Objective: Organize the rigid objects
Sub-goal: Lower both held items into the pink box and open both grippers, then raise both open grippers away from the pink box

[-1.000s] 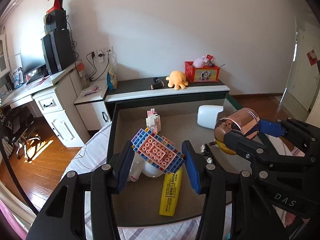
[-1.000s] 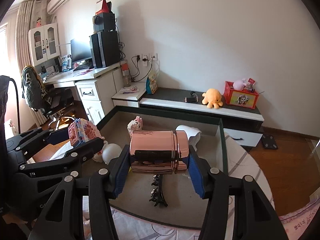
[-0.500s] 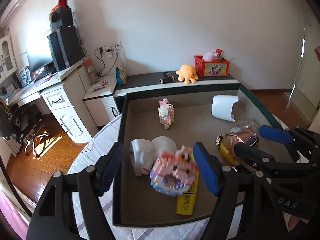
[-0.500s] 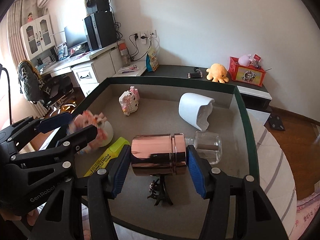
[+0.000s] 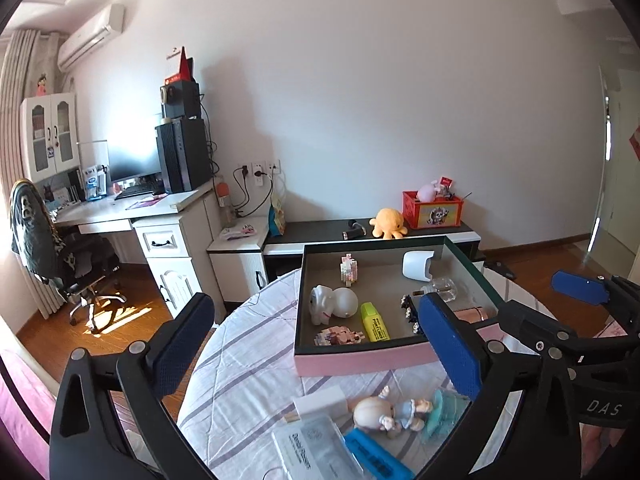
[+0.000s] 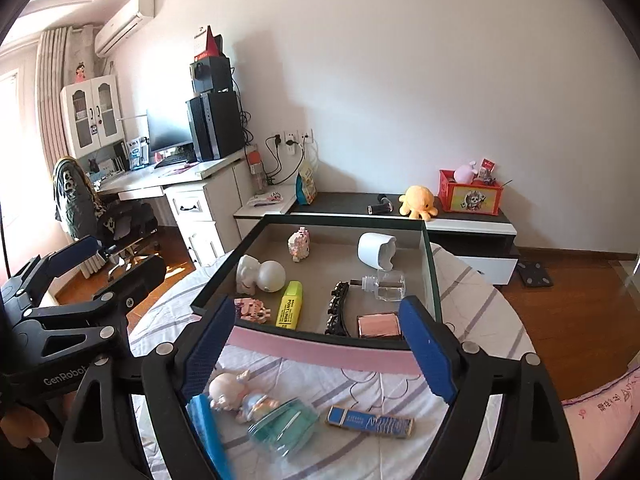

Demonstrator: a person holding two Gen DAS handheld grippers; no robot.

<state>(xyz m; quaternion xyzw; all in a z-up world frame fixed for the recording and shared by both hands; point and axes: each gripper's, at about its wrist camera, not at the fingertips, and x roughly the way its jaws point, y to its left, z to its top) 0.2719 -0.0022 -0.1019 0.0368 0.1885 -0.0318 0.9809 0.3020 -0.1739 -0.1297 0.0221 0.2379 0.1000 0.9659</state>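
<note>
Left hand-held gripper (image 5: 316, 344) jaws wide apart, empty, right hand-held gripper (image 6: 320, 344) likewise, both just opened, block toy (image 5: 339, 336) and rose-gold case (image 6: 378, 325) now lying released in box (image 5: 360, 360), grippers pulled back.

A white computer desk (image 6: 188, 172) stands at ten o'clock, carrying a monitor (image 6: 168, 136) and a black tower (image 6: 216, 124). An air conditioner (image 6: 124, 20) hangs near eleven. Toward one o'clock, a low dark shelf (image 6: 352, 200) holds an orange plush octopus (image 6: 418, 200) just beside a red box (image 6: 470, 196).
</note>
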